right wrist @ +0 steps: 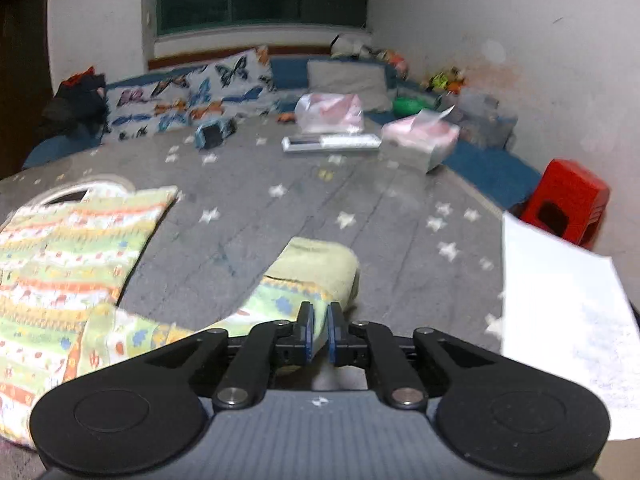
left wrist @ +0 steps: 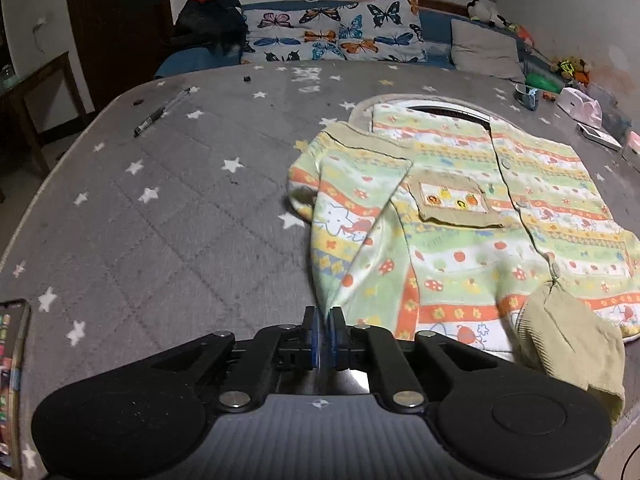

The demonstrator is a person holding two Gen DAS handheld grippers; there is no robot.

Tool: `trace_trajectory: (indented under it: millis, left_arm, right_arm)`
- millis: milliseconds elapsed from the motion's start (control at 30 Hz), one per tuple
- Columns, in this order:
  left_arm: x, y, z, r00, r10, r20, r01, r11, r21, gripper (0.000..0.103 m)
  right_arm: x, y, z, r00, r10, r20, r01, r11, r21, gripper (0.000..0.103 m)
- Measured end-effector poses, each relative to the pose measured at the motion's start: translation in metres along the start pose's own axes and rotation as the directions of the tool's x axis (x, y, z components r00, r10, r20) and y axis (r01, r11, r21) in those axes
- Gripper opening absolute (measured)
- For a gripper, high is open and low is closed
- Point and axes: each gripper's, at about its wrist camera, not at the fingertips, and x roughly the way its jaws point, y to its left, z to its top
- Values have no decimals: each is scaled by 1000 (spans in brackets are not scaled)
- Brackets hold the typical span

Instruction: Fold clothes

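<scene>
A child's striped, printed shirt (left wrist: 480, 208) lies front up on the grey star-patterned bed (left wrist: 180, 208). One sleeve (left wrist: 352, 248) is drawn across the shirt's front and rises in a taut ridge to my left gripper (left wrist: 324, 316), whose pads stand a narrow slit apart with the sleeve's edge pinched between them. The other sleeve's beige cuff (left wrist: 568, 344) lies at the shirt's lower right. In the right wrist view the shirt's body (right wrist: 60, 248) is at the left. Its sleeve (right wrist: 272, 300) runs to my right gripper (right wrist: 319, 314), shut on it just behind the pale cuff (right wrist: 320, 264).
A pen (left wrist: 160, 114) lies on the bed at the far left, a phone (left wrist: 12, 380) at the near left edge. Butterfly pillows (left wrist: 332, 32) line the head end. A white sheet (right wrist: 568, 320), tissue packs (right wrist: 420, 136), a white flat device (right wrist: 332, 142) and a red stool (right wrist: 568, 200) are at the right.
</scene>
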Motion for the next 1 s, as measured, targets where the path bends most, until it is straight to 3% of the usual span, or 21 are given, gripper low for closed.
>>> trace_trajectory:
  millis: [67, 167, 300, 433, 567, 800, 867, 1000]
  left_arm:
    - [-7, 0, 5, 999, 12, 30, -13, 1000, 11, 31]
    - [-15, -6, 17, 996, -5, 88, 2, 999, 32, 32]
    - [-8, -26, 40, 986, -120, 114, 112, 991, 71, 32]
    - [21, -55, 64, 969, -232, 85, 221, 968, 119, 30]
    - [62, -77, 89, 961, -275, 37, 270, 957, 103, 30]
    - [108, -87, 122, 986, -131, 99, 116, 983, 142, 30]
    - [118, -85, 131, 990, -76, 118, 59, 988, 141, 31]
    - [137, -82, 142, 992, -32, 125, 13, 988, 154, 32]
  right_arm:
    - [-4, 5, 10, 999, -27, 31, 28, 999, -29, 14]
    - [-7, 14, 21, 998, -11, 59, 14, 998, -54, 18]
    - [1, 32, 33, 994, 101, 39, -98, 993, -62, 20]
    - [26, 63, 46, 974, 228, -8, -228, 970, -80, 29]
    - [54, 97, 56, 955, 291, -47, -295, 950, -100, 30]
    - [105, 130, 69, 942, 313, -118, -325, 939, -108, 38]
    - [115, 135, 71, 943, 308, -127, -321, 941, -108, 38]
    - [128, 137, 76, 938, 320, -136, -333, 939, -86, 38]
